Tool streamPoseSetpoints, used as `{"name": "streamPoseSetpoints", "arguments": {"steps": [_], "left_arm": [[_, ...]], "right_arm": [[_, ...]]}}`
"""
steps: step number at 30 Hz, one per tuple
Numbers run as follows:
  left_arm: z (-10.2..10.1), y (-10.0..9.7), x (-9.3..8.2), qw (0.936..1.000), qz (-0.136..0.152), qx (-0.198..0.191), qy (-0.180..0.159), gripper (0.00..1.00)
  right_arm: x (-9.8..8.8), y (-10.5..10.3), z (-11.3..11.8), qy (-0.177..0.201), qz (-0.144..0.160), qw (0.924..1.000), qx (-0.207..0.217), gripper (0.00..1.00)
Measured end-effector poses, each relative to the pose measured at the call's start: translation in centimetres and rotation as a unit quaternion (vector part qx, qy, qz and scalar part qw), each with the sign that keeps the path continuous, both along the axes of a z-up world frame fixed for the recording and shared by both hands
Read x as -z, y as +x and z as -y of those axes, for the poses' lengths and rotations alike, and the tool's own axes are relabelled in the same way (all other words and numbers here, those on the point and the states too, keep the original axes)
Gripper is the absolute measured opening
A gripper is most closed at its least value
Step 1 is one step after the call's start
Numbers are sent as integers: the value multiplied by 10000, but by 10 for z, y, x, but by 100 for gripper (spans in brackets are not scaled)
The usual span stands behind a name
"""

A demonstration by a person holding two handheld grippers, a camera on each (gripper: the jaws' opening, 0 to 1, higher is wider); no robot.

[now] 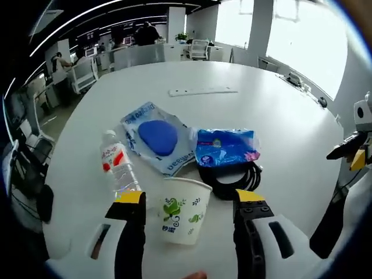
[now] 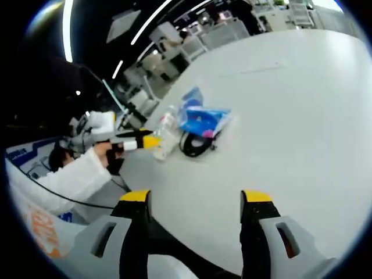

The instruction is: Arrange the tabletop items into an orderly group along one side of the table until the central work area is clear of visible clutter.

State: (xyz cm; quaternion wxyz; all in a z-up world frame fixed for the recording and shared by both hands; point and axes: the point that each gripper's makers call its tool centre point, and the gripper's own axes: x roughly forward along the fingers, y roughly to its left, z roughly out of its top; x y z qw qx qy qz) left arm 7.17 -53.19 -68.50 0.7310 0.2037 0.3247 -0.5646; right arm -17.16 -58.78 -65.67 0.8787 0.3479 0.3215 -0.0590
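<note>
In the left gripper view a paper cup (image 1: 182,210) with green print stands upright between the open jaws of my left gripper (image 1: 190,197), untouched by them. A small water bottle (image 1: 118,167) lies to its left. Behind sit a clear bag with a blue pad (image 1: 158,138), a blue tissue pack (image 1: 225,146) and a coiled black cable (image 1: 235,178). My right gripper (image 1: 354,148) shows at the right edge. In the right gripper view my right gripper (image 2: 196,196) is open over bare table, far from the bottle (image 2: 167,123), tissue pack (image 2: 202,121) and cable (image 2: 195,144); the left gripper (image 2: 142,142) reaches there.
The large white round table (image 1: 232,75) carries a white power strip (image 1: 203,90) at the far side. Office chairs (image 1: 81,72) and desks ring the table. A white sleeve (image 2: 70,177) holds the left gripper.
</note>
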Motion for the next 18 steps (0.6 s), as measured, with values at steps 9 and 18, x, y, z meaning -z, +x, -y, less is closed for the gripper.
{"name": "streamPoseSetpoints", "arguments": {"steps": [9,18], "left_arm": [[30,1,2,9994,16,349,10,57],[63,-3,5,9980,-228,557,-177,47]], "right_arm": [[1,21,12,4,75,10000,7,58],[14,36,39,-145,-143,9996,200,54]]}}
